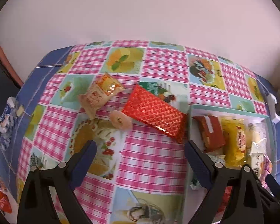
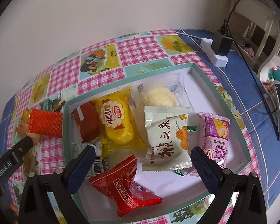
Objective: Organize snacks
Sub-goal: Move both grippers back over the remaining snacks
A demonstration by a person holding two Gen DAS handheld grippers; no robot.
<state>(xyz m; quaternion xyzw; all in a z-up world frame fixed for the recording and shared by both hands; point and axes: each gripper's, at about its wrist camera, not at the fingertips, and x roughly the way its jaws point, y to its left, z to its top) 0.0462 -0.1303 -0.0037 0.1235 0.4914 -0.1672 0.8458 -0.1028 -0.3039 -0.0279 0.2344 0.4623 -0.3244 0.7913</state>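
Nearest to me were the left gripper (image 1: pixel 140 149) and its fingers (image 1: pixel 85 158), spread wide with nothing between them, hanging over the checked surface (image 1: pixel 149 160). The right gripper (image 2: pixel 142 160) was spread just as wide and empty, over the shallow box (image 2: pixel 201 74) that already held many snacks: a yellow bread pack (image 2: pixel 117 123), a white pastry pack (image 2: pixel 168 136), a purple pack (image 2: pixel 216 136) and a red pack (image 2: pixel 121 184).

Outside the box there were three snacks on the surface: a red patterned pack (image 1: pixel 155 112), touching or almost touching the box wall, a small round snack (image 1: pixel 120 120) just beside it, and an orange-and-cream pack (image 1: pixel 100 93) farther away.

I judged that the red patterned pack was the risk. It was glossy and lay flat, so the fingers could slide off it, or push it under the box wall. The round snack could also be pinched together with it by mistake.
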